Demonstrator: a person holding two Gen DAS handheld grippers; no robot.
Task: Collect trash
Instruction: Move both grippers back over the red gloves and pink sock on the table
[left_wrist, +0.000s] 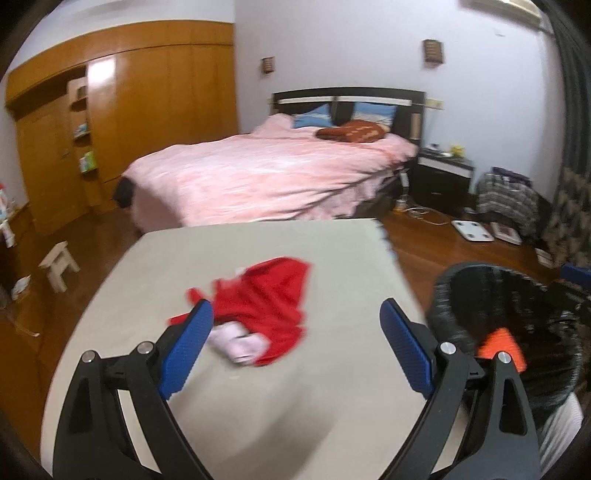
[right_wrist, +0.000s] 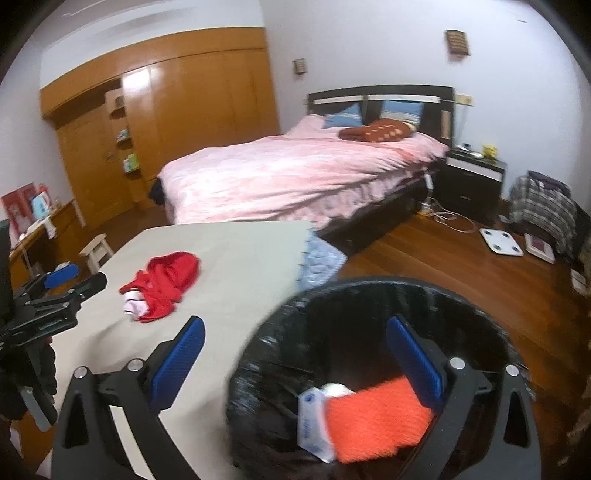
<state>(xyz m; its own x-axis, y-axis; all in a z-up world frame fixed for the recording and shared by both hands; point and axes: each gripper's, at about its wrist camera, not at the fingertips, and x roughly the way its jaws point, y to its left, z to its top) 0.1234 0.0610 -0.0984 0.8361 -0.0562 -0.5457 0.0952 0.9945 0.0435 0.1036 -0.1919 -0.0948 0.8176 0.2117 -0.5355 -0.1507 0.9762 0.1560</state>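
Note:
A black bin (right_wrist: 373, 291) lined with a dark bag stands by the right edge of the beige table (right_wrist: 236, 266). In it lie an orange mesh piece (right_wrist: 376, 417), a white and blue packet (right_wrist: 314, 417) and a white wad (right_wrist: 334, 389). My right gripper (right_wrist: 295, 321) hangs open over the bin's rim with nothing between its blue pads. My left gripper (left_wrist: 295, 306) is open over the table, empty, pointing at a crumpled red cloth (left_wrist: 266, 295) with a pale pink bundle (left_wrist: 240, 343) at its near edge. The bin (left_wrist: 509, 314) shows to its right.
Behind the table are a bed with a pink cover (left_wrist: 266, 173), a wooden wardrobe (left_wrist: 122, 122) and a dark nightstand (left_wrist: 439, 177). On the wood floor stand a small white stool (left_wrist: 59, 266), a white scale (right_wrist: 500, 242) and striped bags (right_wrist: 543, 206).

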